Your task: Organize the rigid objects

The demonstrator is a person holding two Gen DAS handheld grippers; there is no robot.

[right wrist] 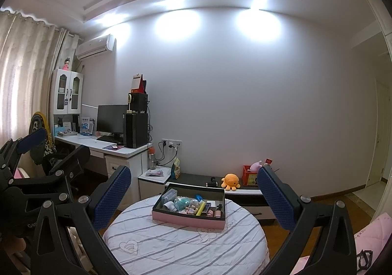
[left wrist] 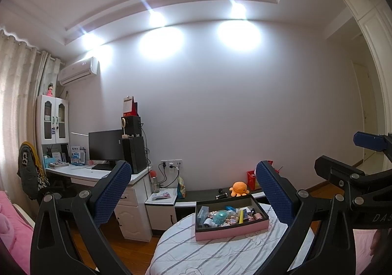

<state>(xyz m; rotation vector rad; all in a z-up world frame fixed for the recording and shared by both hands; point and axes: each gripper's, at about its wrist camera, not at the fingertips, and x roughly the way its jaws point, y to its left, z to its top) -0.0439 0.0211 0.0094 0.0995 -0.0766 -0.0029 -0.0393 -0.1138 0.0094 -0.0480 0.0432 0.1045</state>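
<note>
Both blue-padded grippers, left (left wrist: 193, 191) and right (right wrist: 194, 197), spread wide and empty, with the pink-walled rectangular tray (right wrist: 186, 219) of trinkets at twelve o'clock, well apart.

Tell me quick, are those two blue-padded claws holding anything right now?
Left gripper: open, holding nothing, raised short of the pink-sided black tray of small toys.
Right gripper: open, also holding nothing.
</note>
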